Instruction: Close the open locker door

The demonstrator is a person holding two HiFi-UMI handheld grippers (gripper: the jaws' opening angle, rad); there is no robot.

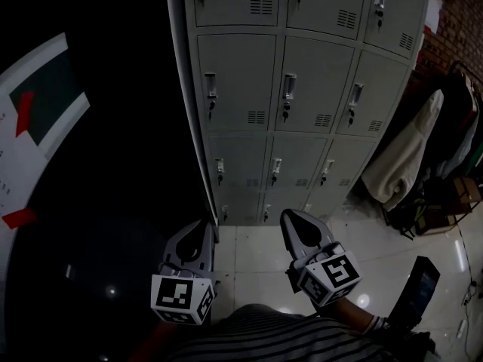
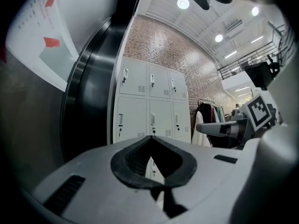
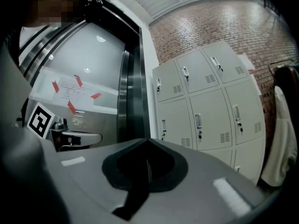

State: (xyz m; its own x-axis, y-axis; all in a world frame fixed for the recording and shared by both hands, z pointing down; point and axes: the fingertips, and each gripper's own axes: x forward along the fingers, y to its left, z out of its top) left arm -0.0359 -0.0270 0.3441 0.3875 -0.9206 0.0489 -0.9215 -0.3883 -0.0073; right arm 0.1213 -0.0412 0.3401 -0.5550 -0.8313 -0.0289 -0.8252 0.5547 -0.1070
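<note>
Facing a tall bank of pale grey metal lockers (image 1: 302, 89), three columns wide and several rows high, backed against a red brick wall (image 2: 163, 45). Showing all the locker doors (image 1: 236, 81) in view flush with their frames, each with a small louvred vent low in one corner; unable to tell from any view which one stands open. Just left of the bank, a dark glossy curved panel with a steel edge (image 3: 128, 97), running up past the top row. Beneath everything, a shiny white tiled floor (image 1: 256, 259) throwing back ceiling light. To the right of the lockers, a clothes rack carrying a pale cream coat (image 1: 404, 157) and darker garments beside it. On the wall left of the dark panel, a white notice sheet stuck down with red tape strips (image 3: 74, 90). At the bottom of the head view, a striped dark-and-light sleeve (image 1: 302, 338). Above it, held low and well short of the lockers, the left gripper (image 1: 205, 228) and the right gripper (image 1: 290, 216), side by side and apart from each other, both pointing toward the bottom row. Left gripper pressed tip to tip, nothing between the pads, only lockers seen through the gap behind the tips. Right gripper likewise drawn fully together and empty. Smallest of all, the slim silver latch handles with keys hanging below them (image 1: 287, 96), one per door.
</note>
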